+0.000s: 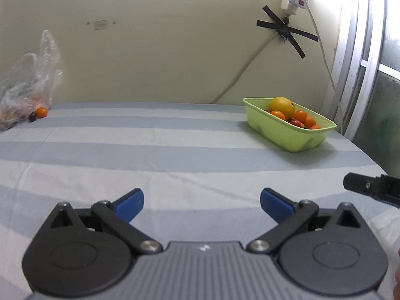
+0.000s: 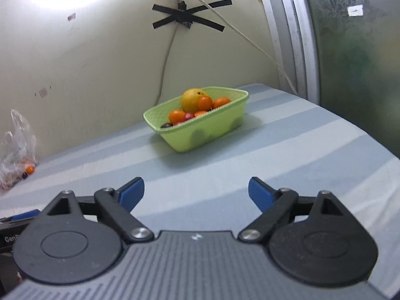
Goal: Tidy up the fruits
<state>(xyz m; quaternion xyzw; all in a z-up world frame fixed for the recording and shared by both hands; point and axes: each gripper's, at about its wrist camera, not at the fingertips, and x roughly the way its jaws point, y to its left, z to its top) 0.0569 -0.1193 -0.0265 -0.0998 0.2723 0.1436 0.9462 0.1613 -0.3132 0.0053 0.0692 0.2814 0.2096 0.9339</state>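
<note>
A light green basket [image 1: 295,135] [image 2: 212,130] stands on the striped cloth at the far right, holding a large yellow fruit [image 1: 282,106] [image 2: 192,100], several small oranges [image 1: 300,116] [image 2: 205,103] and dark red fruits. A clear plastic bag [image 1: 27,87] [image 2: 16,145] lies at the far left with fruit inside; a small orange [image 1: 41,111] [image 2: 30,169] and a dark fruit [image 1: 32,117] sit at its mouth. My left gripper [image 1: 202,203] is open and empty over the cloth. My right gripper [image 2: 196,195] is open and empty, facing the basket.
The striped blue and white cloth [image 1: 150,150] covers the table against a cream wall. Cables and black tape [image 1: 287,30] hang on the wall behind the basket. A window frame [image 2: 295,50] stands at the right. The right gripper's finger [image 1: 362,187] shows at the left wrist view's right edge.
</note>
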